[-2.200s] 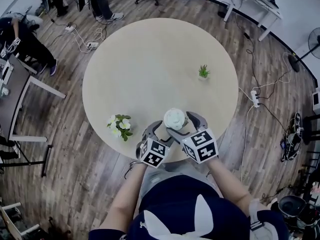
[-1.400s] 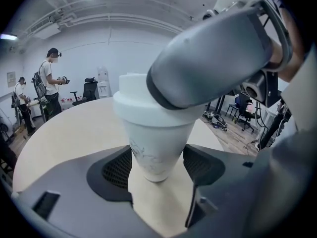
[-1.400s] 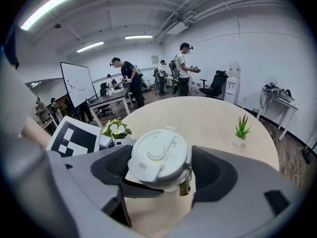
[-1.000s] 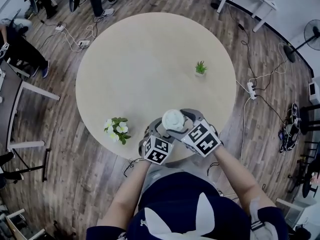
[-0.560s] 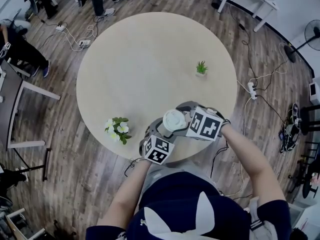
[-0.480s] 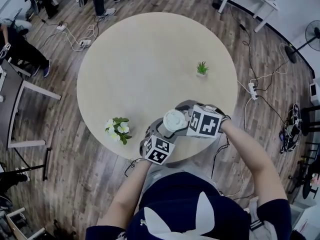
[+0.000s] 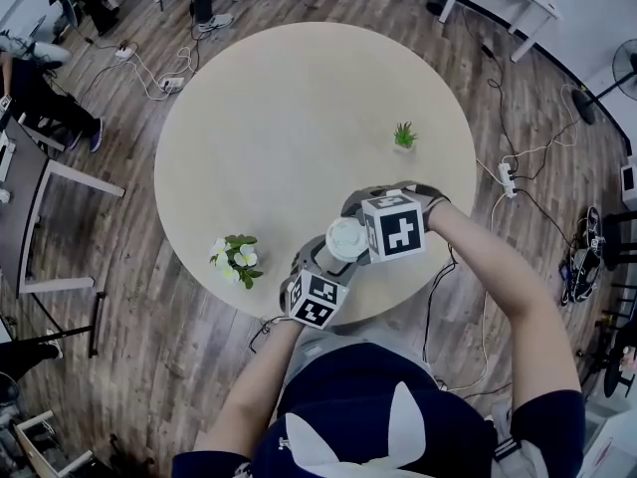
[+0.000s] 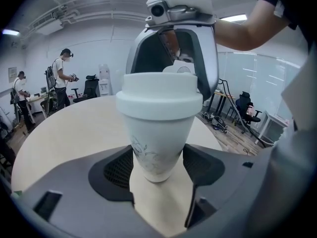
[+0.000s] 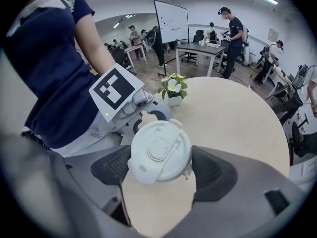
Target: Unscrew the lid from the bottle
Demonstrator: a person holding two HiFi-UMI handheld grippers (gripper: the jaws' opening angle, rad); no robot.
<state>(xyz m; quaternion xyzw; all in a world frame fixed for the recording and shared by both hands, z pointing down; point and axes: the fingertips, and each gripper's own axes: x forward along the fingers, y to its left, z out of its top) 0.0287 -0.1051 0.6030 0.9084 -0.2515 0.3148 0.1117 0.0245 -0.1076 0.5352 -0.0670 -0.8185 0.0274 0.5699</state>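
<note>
A white bottle point(image 8: 157, 133) shaped like a cup stands on the round table point(image 7: 299, 118) near its front edge, with a white lid point(image 7: 345, 238) on top. My left gripper point(image 7: 320, 259) comes in from the front and is shut on the bottle's lower body; both pads point(image 8: 119, 170) touch its sides. My right gripper point(image 7: 356, 229) reaches over from the right and above, and its jaws stand wide around the lid point(image 9: 159, 150), pads against the rim. In the left gripper view the right gripper point(image 8: 173, 48) hangs over the lid point(image 8: 159, 95).
A pot of white flowers point(image 7: 237, 254) stands left of the bottle near the table edge. A small green plant point(image 7: 404, 137) sits at the far right. Desks, chairs, floor cables and several people surround the table.
My right gripper has swung round the lid from the front right to the right and far side, its marker cube turning with it. The left gripper and bottle have stayed put.
</note>
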